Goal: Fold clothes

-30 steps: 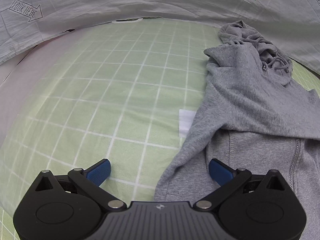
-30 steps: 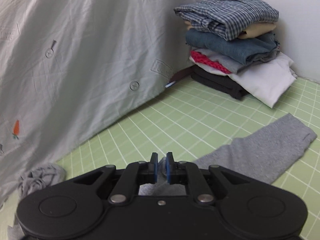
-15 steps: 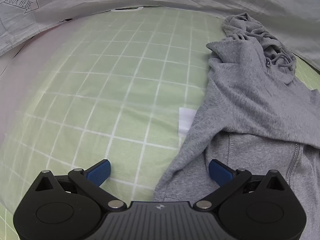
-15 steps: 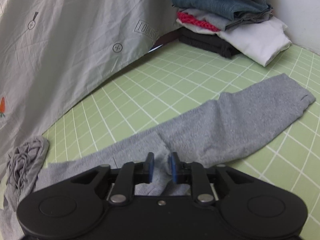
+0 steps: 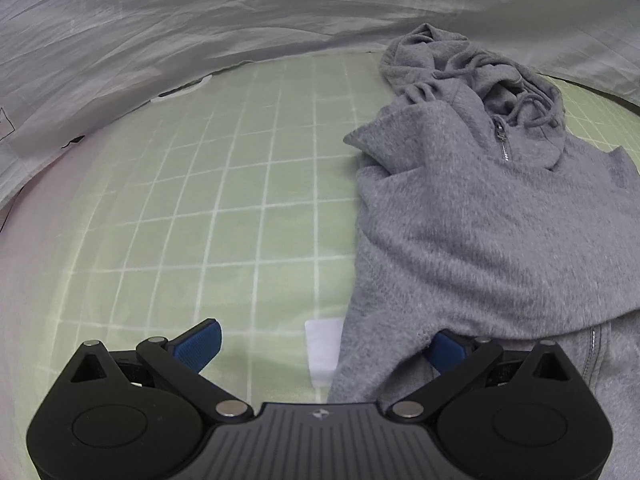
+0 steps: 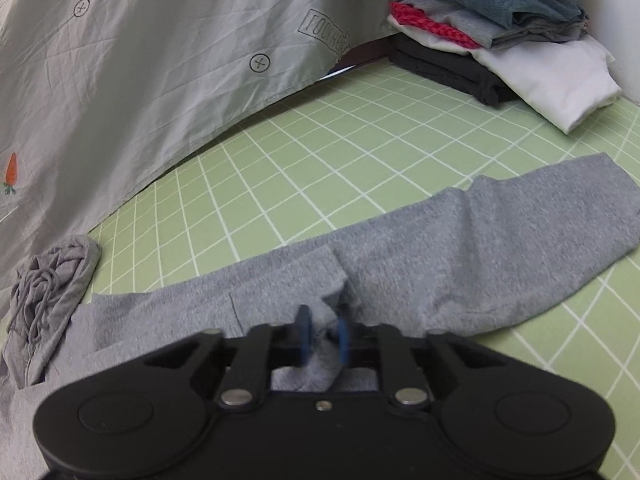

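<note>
A grey zip hoodie (image 5: 480,220) lies on the green grid mat (image 5: 240,200), its hood (image 5: 480,68) bunched at the far end. My left gripper (image 5: 324,344) is wide open at the hoodie's left edge; its right finger (image 5: 446,350) is tucked under a fold of the fabric. In the right wrist view one sleeve (image 6: 500,240) stretches out to the right across the mat, and the hood (image 6: 52,280) sits at far left. My right gripper (image 6: 323,336) has its blurred blue fingers parted a little, with a bunch of grey fabric standing loosely between them.
A wrinkled pale printed sheet (image 5: 200,20) hangs along the mat's far side (image 6: 140,80). A stack of folded clothes (image 6: 500,32) stands at the back right corner against a white wall. A small white patch (image 5: 322,348) lies on the mat beside the hoodie.
The right gripper came down with the pinched fabric, the sleeve settled flat on the mat, and its fingers spread apart. The left gripper moved forward, its right finger now under the hoodie's edge.
</note>
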